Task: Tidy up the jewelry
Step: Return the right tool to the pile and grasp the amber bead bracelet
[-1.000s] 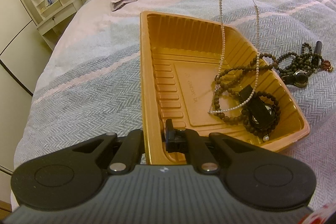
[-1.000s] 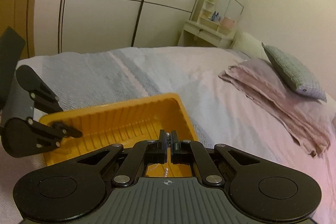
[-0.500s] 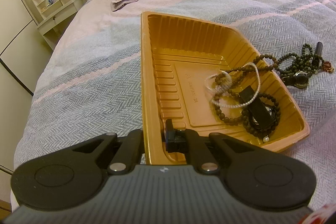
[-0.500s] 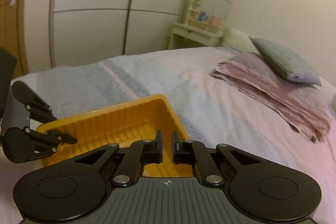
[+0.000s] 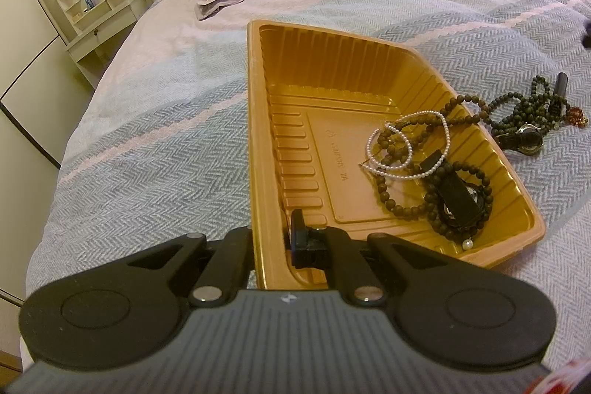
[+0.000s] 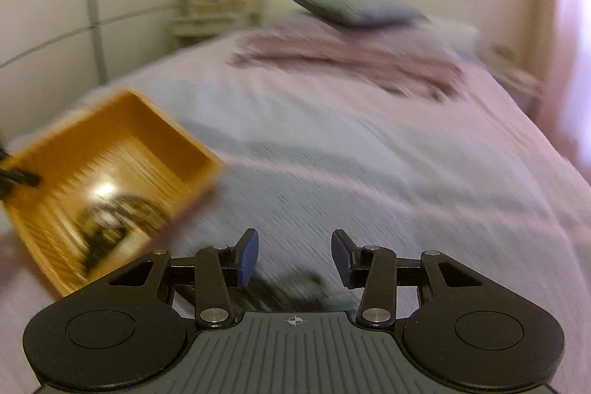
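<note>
While left tongs [image 5: 273,239] clamp tray [image 5: 255,120], right tongs [image 6: 294,257] gape.

The tray [image 5: 258,120] looked like thin glossy plastic, gold-coloured, with ribbed walls and a smooth floor that caught the light. The bedspread [image 5: 155,143] was matt woven cloth in a herringbone weave. The pearl strand [image 5: 410,143] had a soft sheen; the dark beads [image 5: 391,198] looked matt, like wood. The left gripper [image 5: 273,239] was matt black plastic with shiny metal pivot pins; the right gripper [image 6: 294,257] had blue pads.
</note>
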`<state>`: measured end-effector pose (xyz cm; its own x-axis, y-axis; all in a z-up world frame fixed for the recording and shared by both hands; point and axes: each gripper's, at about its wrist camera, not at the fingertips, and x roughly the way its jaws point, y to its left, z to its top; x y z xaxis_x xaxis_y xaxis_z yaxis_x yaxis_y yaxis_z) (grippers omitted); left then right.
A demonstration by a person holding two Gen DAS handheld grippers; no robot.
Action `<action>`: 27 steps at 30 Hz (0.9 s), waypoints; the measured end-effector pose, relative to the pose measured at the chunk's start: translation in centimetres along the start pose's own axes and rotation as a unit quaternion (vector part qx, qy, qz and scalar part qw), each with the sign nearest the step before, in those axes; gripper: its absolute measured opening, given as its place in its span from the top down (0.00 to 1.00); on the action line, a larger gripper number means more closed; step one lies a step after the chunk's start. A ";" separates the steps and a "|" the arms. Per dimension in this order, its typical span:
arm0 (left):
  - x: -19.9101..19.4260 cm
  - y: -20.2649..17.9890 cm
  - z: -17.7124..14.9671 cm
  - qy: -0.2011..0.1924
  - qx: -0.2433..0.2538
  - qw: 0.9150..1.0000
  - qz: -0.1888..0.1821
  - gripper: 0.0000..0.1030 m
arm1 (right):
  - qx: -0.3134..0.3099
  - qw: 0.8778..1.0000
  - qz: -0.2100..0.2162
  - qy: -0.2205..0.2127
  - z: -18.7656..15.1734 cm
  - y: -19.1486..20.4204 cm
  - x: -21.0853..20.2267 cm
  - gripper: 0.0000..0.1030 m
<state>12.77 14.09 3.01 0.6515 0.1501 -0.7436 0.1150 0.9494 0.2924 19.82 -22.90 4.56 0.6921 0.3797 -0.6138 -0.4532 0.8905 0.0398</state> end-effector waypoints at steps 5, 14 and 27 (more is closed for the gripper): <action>0.0 -0.1 0.0 0.001 -0.001 1.000 0.001 0.97 | 0.029 0.998 -0.013 0.054 -4.9 -3.0 0.2 0.57; -0.2 -0.4 0.0 0.002 0.002 1.000 0.004 0.97 | -0.055 0.995 -0.002 0.082 -8.3 -0.5 2.1 0.65; -0.1 -0.3 0.1 0.004 0.000 1.000 0.004 0.97 | -0.185 0.978 -0.035 0.086 -8.7 1.9 3.0 0.88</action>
<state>12.76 13.80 3.05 0.6457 0.1596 -0.7467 0.1104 0.9481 0.2981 16.14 -22.24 -4.12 0.6381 0.2452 -0.7299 -0.6032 0.7484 -0.2759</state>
